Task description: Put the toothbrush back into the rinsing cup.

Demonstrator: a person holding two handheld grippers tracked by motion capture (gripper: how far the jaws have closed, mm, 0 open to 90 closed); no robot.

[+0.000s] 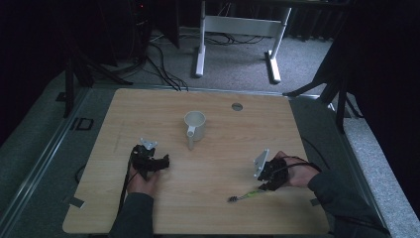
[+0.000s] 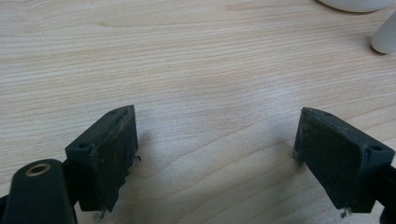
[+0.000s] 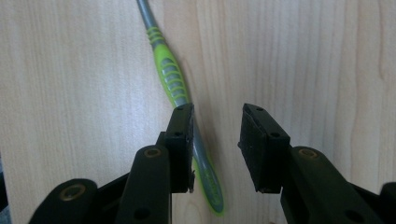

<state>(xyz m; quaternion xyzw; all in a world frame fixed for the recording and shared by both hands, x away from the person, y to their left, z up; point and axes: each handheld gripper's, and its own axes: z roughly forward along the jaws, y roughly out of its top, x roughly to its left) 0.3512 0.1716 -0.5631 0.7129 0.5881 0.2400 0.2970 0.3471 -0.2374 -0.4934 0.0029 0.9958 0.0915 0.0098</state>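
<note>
Presently the toothbrush [image 3: 173,77] is straddled by the right gripper [image 3: 215,119], jaws parted, unpinched; recentring is needed. Left gripper [image 2: 215,140] spread, idle.

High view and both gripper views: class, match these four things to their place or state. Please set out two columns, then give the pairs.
1. white ceramic mug
2. green and grey plastic toothbrush
3. left hand-held gripper
4. right hand-held gripper

A. jaws wide apart over bare wood
B. lying flat near the table's front right
C. standing upright mid-table
D. jaws astride a handle, a gap showing

Pairs: 1-C, 2-B, 3-A, 4-D
</note>
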